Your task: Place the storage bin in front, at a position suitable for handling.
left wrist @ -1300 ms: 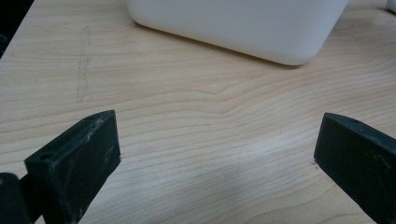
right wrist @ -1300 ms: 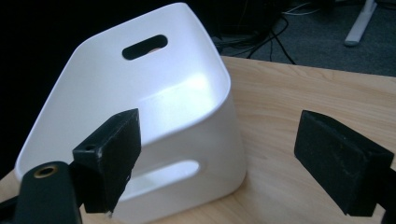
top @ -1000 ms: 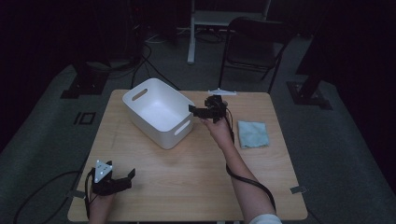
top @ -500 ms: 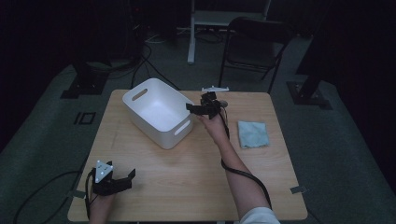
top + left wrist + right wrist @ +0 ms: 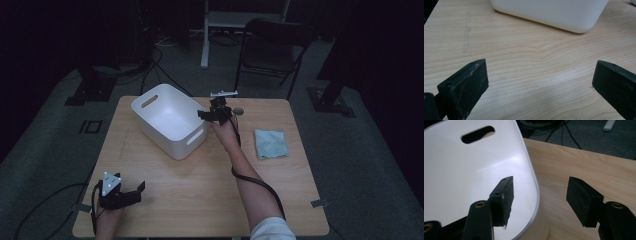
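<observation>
The right gripper point(image 5: 212, 114) reaches to the far middle on an outstretched forearm, fingers point(image 5: 502, 197) just closing, still apart. The left gripper point(image 5: 120, 192) rests near left, fingers spread wide.

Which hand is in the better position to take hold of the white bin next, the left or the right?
The right. The right tool already straddles the rim of the white bin, one jaw inside and one outside, and its jaws have just been closing without yet pressing. The left tool rests open at the near table corner, apart from the bin.
</observation>
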Available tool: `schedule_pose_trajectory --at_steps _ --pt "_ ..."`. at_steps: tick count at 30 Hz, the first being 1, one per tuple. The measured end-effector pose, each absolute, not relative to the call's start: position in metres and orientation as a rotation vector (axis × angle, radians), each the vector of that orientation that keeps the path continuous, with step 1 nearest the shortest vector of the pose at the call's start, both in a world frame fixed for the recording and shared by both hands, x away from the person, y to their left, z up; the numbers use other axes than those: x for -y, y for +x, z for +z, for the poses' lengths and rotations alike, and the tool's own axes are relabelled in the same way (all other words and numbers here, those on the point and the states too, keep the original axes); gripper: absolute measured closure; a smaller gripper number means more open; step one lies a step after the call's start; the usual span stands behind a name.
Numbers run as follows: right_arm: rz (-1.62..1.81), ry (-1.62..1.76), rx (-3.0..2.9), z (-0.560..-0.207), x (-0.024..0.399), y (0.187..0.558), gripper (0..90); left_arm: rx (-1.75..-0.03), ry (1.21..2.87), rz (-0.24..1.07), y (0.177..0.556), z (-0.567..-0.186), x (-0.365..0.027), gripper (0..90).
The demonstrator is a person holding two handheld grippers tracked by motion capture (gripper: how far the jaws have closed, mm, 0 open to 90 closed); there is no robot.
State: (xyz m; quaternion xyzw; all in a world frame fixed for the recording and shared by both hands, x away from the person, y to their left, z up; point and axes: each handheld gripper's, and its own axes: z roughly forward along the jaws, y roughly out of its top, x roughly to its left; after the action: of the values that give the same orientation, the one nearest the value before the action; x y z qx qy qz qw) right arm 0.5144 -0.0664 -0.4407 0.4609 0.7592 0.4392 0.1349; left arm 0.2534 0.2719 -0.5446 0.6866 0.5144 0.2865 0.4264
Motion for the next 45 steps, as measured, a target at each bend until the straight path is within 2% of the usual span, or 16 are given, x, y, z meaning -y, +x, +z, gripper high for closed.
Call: schedule_pose_trajectory --at_steps 10,13,17,28,29,45 --pt "1.226 1.327 -2.218 -0.442 0.059 0.518 55.2 -1.287 1.717 0.716 0.253 -0.544 -0.272 0.6" --pt "1.232 1.333 -2.223 -0.442 0.059 0.519 56.0 -1.290 1.715 0.715 0.253 -0.545 -0.272 0.5" --pt "1.187 1.329 -2.230 -0.442 0.056 0.520 65.0 -1.301 1.711 0.726 0.253 -0.545 -0.273 0.6" --pt "1.158 1.313 -2.247 -0.443 0.052 0.521 74.7 -1.294 1.708 0.710 0.253 -0.545 -0.272 0.6" --pt "1.149 1.302 -2.258 -0.442 0.051 0.521 80.8 -1.294 1.702 0.704 0.253 -0.545 -0.272 0.6" --pt "1.099 1.235 -2.276 -0.441 0.050 0.516 83.1 -1.293 1.711 0.709 0.254 -0.545 -0.272 0.6"
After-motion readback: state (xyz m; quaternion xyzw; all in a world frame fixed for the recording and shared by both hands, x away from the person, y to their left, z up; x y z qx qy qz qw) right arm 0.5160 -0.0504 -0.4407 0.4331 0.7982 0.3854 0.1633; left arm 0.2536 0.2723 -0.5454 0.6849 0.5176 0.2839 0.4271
